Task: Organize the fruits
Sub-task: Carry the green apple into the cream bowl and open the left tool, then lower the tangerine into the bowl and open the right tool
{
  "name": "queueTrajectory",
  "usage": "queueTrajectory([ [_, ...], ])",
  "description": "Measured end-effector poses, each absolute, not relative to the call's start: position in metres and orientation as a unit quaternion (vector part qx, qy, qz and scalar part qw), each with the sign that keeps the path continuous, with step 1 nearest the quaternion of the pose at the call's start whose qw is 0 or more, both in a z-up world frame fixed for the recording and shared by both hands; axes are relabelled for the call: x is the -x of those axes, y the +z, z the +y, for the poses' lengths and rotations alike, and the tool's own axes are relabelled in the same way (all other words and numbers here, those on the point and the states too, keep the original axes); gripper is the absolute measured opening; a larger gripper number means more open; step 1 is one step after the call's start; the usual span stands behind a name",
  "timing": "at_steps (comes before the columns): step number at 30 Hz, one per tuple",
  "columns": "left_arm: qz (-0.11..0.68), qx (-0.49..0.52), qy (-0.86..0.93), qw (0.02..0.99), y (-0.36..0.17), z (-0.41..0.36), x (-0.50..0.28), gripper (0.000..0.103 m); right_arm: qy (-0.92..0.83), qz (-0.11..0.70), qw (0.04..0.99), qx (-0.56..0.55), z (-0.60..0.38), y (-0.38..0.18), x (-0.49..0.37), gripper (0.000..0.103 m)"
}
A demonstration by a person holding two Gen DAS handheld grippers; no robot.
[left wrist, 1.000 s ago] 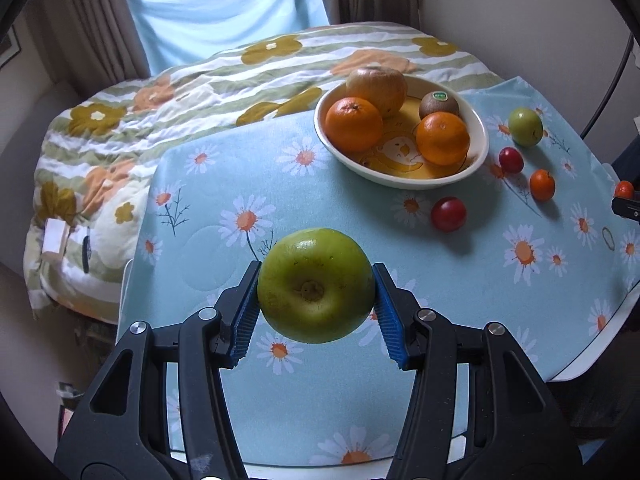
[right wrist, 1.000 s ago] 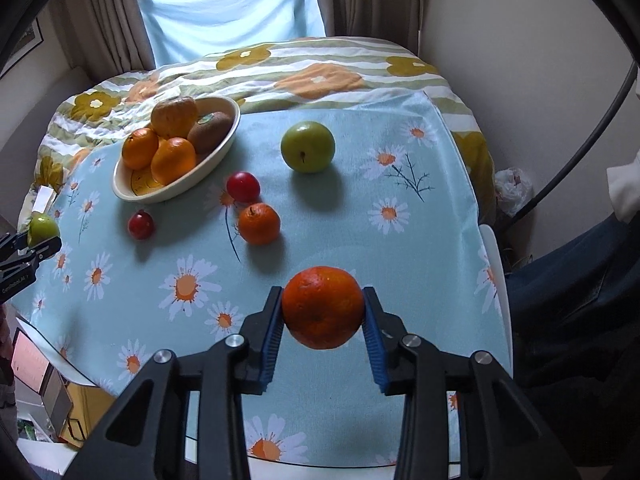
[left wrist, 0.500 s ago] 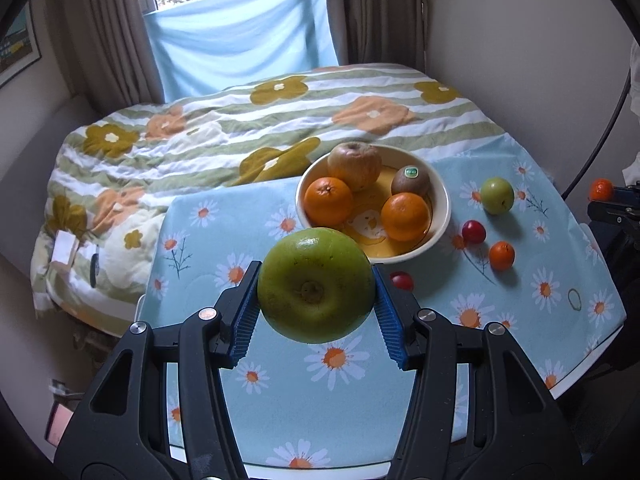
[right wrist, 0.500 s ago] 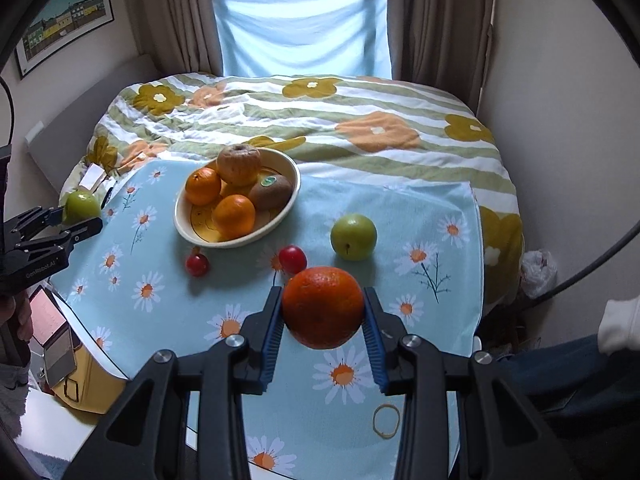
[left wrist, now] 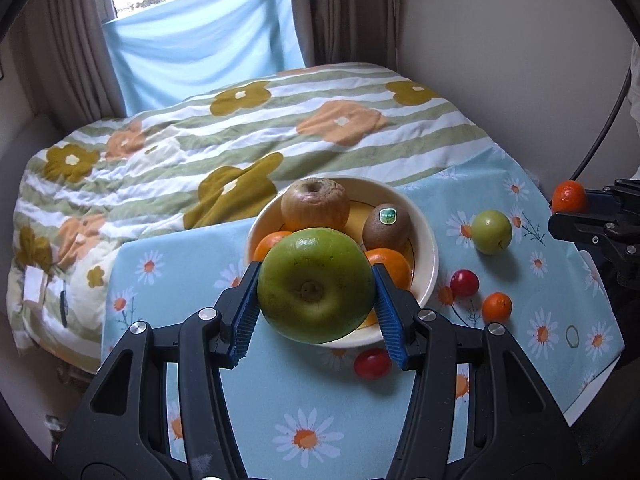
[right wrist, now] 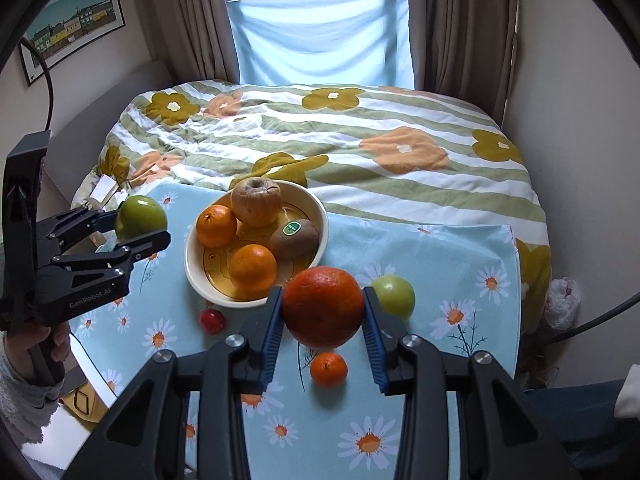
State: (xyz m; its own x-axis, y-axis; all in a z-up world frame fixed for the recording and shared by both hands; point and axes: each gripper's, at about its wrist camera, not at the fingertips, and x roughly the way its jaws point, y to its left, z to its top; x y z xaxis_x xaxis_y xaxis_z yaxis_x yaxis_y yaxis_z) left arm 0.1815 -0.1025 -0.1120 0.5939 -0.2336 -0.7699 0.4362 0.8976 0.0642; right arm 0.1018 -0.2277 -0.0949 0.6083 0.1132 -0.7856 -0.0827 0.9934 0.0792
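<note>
Left wrist view: the left gripper (left wrist: 316, 296) is clamped on a large green apple (left wrist: 316, 286), blue pads pressed against both flanks, carried clear of the table in front of the cream bowl (left wrist: 428, 240). Right wrist view: the right gripper (right wrist: 323, 312) is closed on an orange (right wrist: 323, 306), likewise lifted above the daisy-print cloth (right wrist: 440, 256), near and right of the bowl.

Progress, as judged: partly done. The bowl already holds a wrinkled brownish apple (right wrist: 256, 200), a stickered kiwi (right wrist: 294, 238) and two oranges (right wrist: 216, 226) (right wrist: 253, 266). Both held fruits remain to be set down, and four pieces lie loose on the cloth: a small green apple (right wrist: 394, 296) to the right of the bowl, a small mandarin (right wrist: 329, 369) nearest the camera, and two small red fruits (left wrist: 464, 283) (left wrist: 372, 363) just beside the bowl's near rim.

Appearance: the held apple is matt green, calyx end toward the camera, slightly scuffed; the held orange is deep orange and dimpled.
</note>
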Motion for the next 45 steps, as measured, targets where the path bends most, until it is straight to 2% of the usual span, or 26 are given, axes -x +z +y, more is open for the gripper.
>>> queueTrajectory([
  [10, 0.433, -0.132, -0.231, 0.861, -0.146, -0.129, -0.231, 0.057, 0.046, 0.455, 0.889, -0.029, -0.229, -0.116, -0.143, 0.035],
  [22, 0.452, -0.126, -0.259, 0.844, -0.174, -0.145, -0.250, 0.058, 0.037, 0.466, 0.883, -0.049, -0.235, -0.133, -0.159, 0.035],
  [23, 0.449, -0.127, -0.258, 0.846, -0.173, -0.144, -0.250, 0.064, 0.036, 0.466, 0.883, -0.049, -0.235, -0.133, -0.159, 0.035],
  [24, 0.446, -0.127, -0.258, 0.847, -0.172, -0.144, -0.249, 0.078, 0.035, 0.466, 0.882, -0.050, -0.236, -0.134, -0.159, 0.035],
  [26, 0.435, -0.120, -0.258, 0.854, -0.166, -0.140, -0.247, 0.099, 0.034, 0.467, 0.882, -0.052, -0.236, -0.135, -0.159, 0.035],
  [27, 0.428, -0.115, -0.258, 0.858, -0.162, -0.137, -0.245, 0.103, 0.034, 0.467, 0.882, -0.051, -0.236, -0.135, -0.160, 0.035],
  [45, 0.427, -0.108, -0.180, 0.880, -0.136, -0.061, -0.216, 0.103, 0.076, 0.463, 0.883, -0.027, -0.209, -0.128, -0.174, 0.035],
])
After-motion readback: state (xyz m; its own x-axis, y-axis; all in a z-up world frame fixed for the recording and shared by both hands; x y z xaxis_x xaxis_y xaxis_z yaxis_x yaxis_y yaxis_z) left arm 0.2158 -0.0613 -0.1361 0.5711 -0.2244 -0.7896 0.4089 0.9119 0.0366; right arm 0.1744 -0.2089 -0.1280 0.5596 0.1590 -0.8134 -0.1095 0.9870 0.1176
